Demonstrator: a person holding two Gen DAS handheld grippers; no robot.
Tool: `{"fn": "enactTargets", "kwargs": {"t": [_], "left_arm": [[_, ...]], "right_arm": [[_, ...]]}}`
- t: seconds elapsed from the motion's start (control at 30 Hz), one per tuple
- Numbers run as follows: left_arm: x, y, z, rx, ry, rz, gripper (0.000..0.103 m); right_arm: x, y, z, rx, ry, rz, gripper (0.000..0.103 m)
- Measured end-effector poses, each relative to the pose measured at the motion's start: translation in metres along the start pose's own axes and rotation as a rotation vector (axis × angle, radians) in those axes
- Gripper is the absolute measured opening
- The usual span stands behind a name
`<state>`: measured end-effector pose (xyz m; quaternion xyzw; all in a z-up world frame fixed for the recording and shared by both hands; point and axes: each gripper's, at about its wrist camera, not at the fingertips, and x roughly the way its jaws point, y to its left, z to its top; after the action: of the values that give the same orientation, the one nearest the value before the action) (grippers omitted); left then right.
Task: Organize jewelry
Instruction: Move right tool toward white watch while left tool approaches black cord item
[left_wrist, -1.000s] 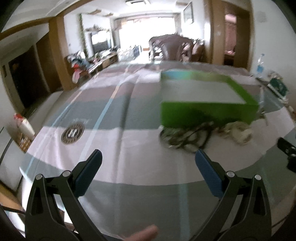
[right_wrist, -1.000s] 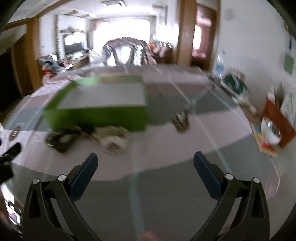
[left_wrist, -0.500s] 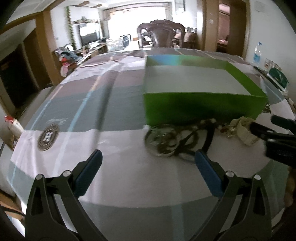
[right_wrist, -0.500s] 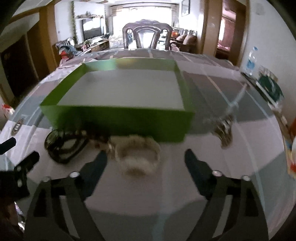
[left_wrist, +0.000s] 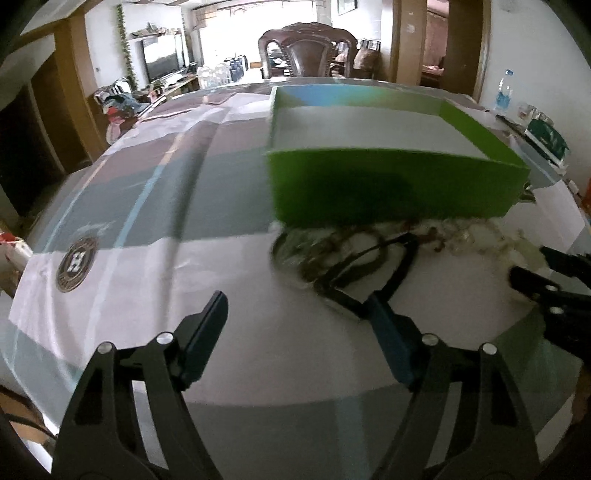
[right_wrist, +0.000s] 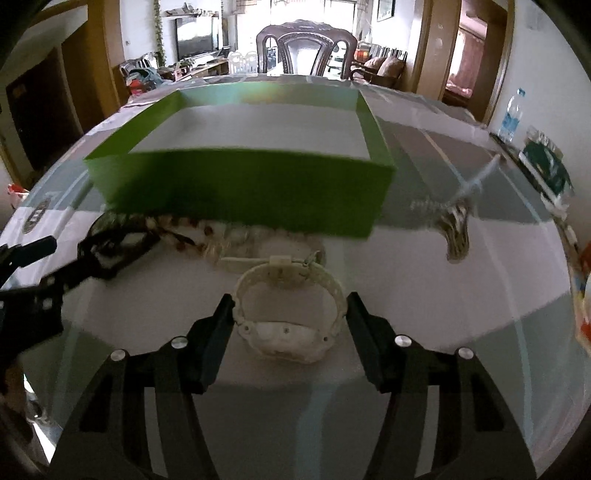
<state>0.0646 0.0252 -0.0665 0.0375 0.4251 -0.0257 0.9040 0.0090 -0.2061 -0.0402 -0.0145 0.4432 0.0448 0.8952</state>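
Note:
An open green box (left_wrist: 391, 184) stands on the patterned tablecloth; it also shows in the right wrist view (right_wrist: 240, 188). Jewelry lies in front of it: a black watch (left_wrist: 354, 273) tangled with a brown bead string, a pale bead strand (right_wrist: 251, 236), and a white watch (right_wrist: 288, 310). My right gripper (right_wrist: 290, 314) is open, its fingers on either side of the white watch strap, close to it. My left gripper (left_wrist: 295, 317) is open, its right finger (left_wrist: 388, 332) at the black watch's near end. A small hair clip (right_wrist: 456, 229) lies right of the box.
A wooden chair (right_wrist: 306, 48) stands at the table's far side. A water bottle (right_wrist: 511, 118) and a green-white packet (right_wrist: 546, 166) sit at the right edge. A round logo (left_wrist: 75, 264) marks the cloth at left. The right gripper's fingers (left_wrist: 546, 280) show in the left view.
Both grippers moved forward and down toward the jewelry. The right gripper narrowed and now straddles the white watch. The left gripper also narrowed and came up to the black watch.

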Motion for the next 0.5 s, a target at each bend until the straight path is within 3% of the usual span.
{"fn": "enactTargets", "kwargs": {"t": [0.17, 0.3, 0.43, 0.47, 0.5], "left_arm": [[-0.014, 0.016, -0.009, -0.013, 0.006, 0.056, 0.078], [-0.024, 0.012, 0.0, -0.014, -0.036, 0.045, 0.084], [-0.01, -0.006, 0.01, 0.017, -0.027, 0.034, 0.084], [-0.006, -0.01, 0.011, 0.021, -0.019, 0.031, 0.083], [0.0, -0.014, 0.012, 0.023, -0.006, 0.03, 0.075]], "right_arm": [[-0.015, -0.004, -0.01, 0.015, -0.025, -0.002, 0.062], [-0.019, -0.007, -0.005, 0.027, -0.054, -0.056, 0.073], [-0.017, -0.002, -0.003, 0.019, -0.049, -0.039, 0.073], [-0.017, 0.001, -0.003, 0.006, -0.052, -0.032, 0.073], [-0.017, 0.004, -0.003, 0.002, -0.05, -0.03, 0.073]]}}
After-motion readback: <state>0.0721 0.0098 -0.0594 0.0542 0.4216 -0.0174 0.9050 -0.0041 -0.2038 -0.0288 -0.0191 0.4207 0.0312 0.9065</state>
